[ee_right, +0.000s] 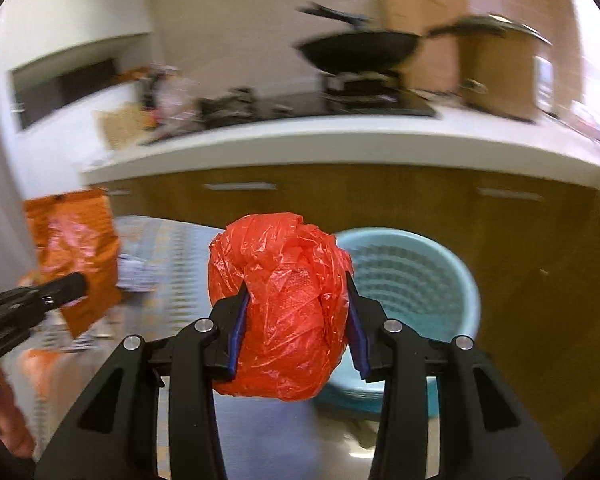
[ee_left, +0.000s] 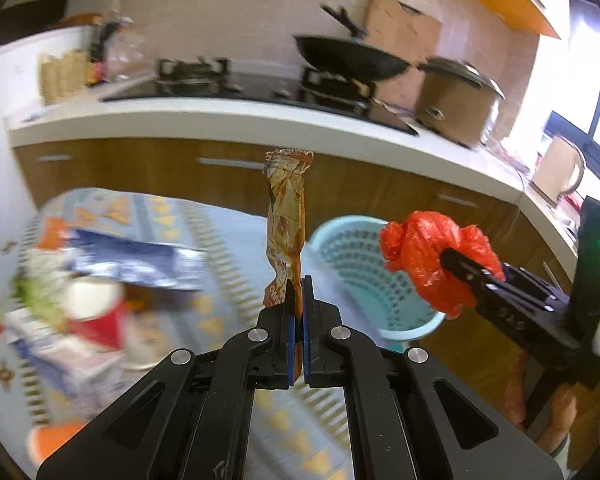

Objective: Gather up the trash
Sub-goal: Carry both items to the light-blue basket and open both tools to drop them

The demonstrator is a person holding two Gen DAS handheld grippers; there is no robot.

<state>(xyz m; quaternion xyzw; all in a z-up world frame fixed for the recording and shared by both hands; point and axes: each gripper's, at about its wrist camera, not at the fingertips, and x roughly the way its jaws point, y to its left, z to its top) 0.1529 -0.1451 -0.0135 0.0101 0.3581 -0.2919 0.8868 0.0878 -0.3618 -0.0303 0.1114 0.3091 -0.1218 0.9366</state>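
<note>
Kitchen cabinets and a white bench (ee_right: 300, 140) fill my view, with a pale blue basket (ee_right: 452, 280) on the floor below. My left gripper (ee_left: 299, 292) is clamped on a crumpled orange wrapper (ee_left: 286, 216). My right gripper (ee_right: 296, 300) squeezes a red plastic bag (ee_right: 284, 304) near the basket.

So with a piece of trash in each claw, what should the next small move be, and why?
Probably carry the right claw a little further, over the blue basket, then open it. It is shut on the red plastic bag, which sits just short of the basket's rim. The left claw, pinching the orange wrapper, can follow.
</note>
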